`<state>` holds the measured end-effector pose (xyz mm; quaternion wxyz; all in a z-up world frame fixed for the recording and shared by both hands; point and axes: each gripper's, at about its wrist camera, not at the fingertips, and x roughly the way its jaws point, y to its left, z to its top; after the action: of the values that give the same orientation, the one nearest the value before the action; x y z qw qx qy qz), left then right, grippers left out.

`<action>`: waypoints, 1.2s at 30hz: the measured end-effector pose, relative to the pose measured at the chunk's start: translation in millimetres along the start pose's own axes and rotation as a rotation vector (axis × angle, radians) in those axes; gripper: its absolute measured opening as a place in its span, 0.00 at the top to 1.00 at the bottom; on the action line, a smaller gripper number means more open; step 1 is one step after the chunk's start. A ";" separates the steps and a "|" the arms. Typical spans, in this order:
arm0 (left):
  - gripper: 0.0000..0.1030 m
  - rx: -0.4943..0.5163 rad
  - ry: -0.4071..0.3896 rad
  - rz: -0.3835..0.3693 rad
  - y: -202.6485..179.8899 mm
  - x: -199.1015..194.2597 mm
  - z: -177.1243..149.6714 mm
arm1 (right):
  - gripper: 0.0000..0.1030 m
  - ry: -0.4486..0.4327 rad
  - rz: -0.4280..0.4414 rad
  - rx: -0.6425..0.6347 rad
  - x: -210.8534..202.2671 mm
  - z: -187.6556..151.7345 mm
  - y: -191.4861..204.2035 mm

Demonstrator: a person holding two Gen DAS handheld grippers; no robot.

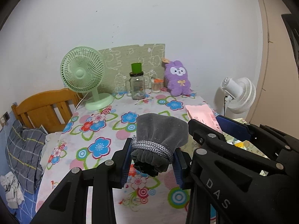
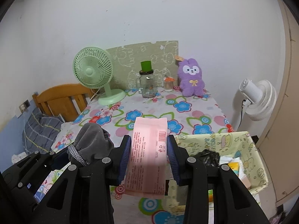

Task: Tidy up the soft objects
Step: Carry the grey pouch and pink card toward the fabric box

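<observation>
My left gripper point(image 1: 152, 156) is shut on a grey velvet drawstring pouch point(image 1: 160, 132), gripped at its corded neck and held above the floral table point(image 1: 104, 130). My right gripper point(image 2: 148, 156) is shut on a flat pink packet point(image 2: 149, 149) with a barcode, held upright over the table. In the right wrist view the pouch point(image 2: 91, 140) and left gripper show at lower left. In the left wrist view the pink packet point(image 1: 201, 113) and the right gripper's body sit to the right. A purple plush rabbit point(image 1: 177, 78) sits at the table's back.
A yellow fabric storage box point(image 2: 250, 149) with several items stands at the table's right front. A green fan point(image 1: 84, 74), a glass jar with a green cup point(image 1: 137, 85) and a small container stand at the back. A white fan point(image 2: 257, 97) stands right; a bed lies left.
</observation>
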<state>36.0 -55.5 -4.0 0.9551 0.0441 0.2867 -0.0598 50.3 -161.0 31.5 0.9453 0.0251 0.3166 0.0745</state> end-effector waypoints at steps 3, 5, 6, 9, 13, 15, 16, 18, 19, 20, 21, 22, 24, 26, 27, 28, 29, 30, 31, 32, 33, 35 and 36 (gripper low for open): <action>0.62 0.003 -0.005 -0.010 -9.9 0.1 1.9 | 0.59 -0.006 -0.010 -0.001 -3.3 0.9 -8.6; 0.62 0.003 -0.007 -0.019 -15.8 0.2 2.8 | 0.59 -0.009 -0.017 -0.003 -5.7 1.3 -14.4; 0.62 0.004 -0.008 -0.024 -18.7 0.1 3.3 | 0.59 -0.010 -0.017 -0.003 -6.4 1.6 -16.2; 0.62 0.013 -0.012 -0.034 -28.1 -0.5 5.7 | 0.59 -0.016 -0.019 -0.003 -9.8 2.4 -24.2; 0.62 0.026 -0.019 -0.049 -40.1 1.0 9.2 | 0.59 -0.026 -0.032 0.005 -13.7 3.9 -36.3; 0.62 0.029 -0.021 -0.055 -45.3 1.6 9.7 | 0.59 -0.029 -0.038 0.010 -14.6 4.1 -41.9; 0.62 0.030 -0.021 -0.059 -48.0 2.6 9.7 | 0.59 -0.029 -0.041 0.011 -14.6 4.1 -44.5; 0.62 0.031 -0.020 -0.064 -52.2 5.2 9.3 | 0.59 -0.027 -0.047 0.015 -14.0 3.6 -49.8; 0.62 0.031 -0.019 -0.068 -54.6 6.7 9.0 | 0.59 -0.026 -0.049 0.015 -13.6 3.1 -52.4; 0.62 0.032 -0.018 -0.072 -57.1 8.4 8.9 | 0.59 -0.025 -0.052 0.016 -13.4 2.7 -54.6; 0.62 0.032 -0.017 -0.075 -59.0 9.7 8.8 | 0.59 -0.023 -0.056 0.017 -12.5 2.2 -57.8; 0.62 0.032 -0.015 -0.080 -62.1 11.3 8.6 | 0.59 -0.022 -0.059 0.019 -12.0 1.6 -60.5; 0.62 0.035 -0.011 -0.092 -67.9 15.0 8.2 | 0.59 -0.017 -0.065 0.022 -10.4 0.5 -66.3; 0.62 0.040 -0.009 -0.099 -72.9 18.1 8.1 | 0.59 -0.015 -0.072 0.027 -9.1 -0.6 -71.5; 0.62 0.043 -0.006 -0.103 -76.1 20.1 8.1 | 0.59 -0.013 -0.078 0.031 -8.1 -1.5 -74.8; 0.62 0.045 -0.004 -0.108 -79.2 22.7 8.2 | 0.59 -0.011 -0.081 0.036 -7.1 -2.2 -77.7; 0.62 0.048 -0.001 -0.112 -81.5 24.7 8.1 | 0.59 -0.008 -0.086 0.039 -5.7 -3.1 -81.1; 0.62 0.051 0.004 -0.120 -84.8 28.2 7.8 | 0.59 -0.006 -0.091 0.043 -4.6 -3.9 -83.8; 0.62 0.053 0.007 -0.124 -87.4 29.9 7.4 | 0.59 -0.002 -0.096 0.046 -2.7 -4.9 -87.0; 0.61 0.057 0.010 -0.128 -90.5 33.0 7.1 | 0.59 0.000 -0.100 0.049 -0.9 -5.8 -90.1; 0.61 0.061 0.013 -0.132 -92.9 35.2 6.8 | 0.59 0.003 -0.103 0.053 0.9 -6.2 -93.3; 0.61 0.077 0.020 -0.145 -100.1 42.4 6.1 | 0.59 0.009 -0.112 0.063 4.8 -8.3 -100.3; 0.61 0.081 0.024 -0.150 -102.8 44.7 5.7 | 0.59 0.016 -0.118 0.070 7.4 -9.5 -104.9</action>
<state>61.7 -161.8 -29.1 0.9419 0.0619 0.2977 -0.1423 63.6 -263.4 9.6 0.9441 0.0390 0.3274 0.0078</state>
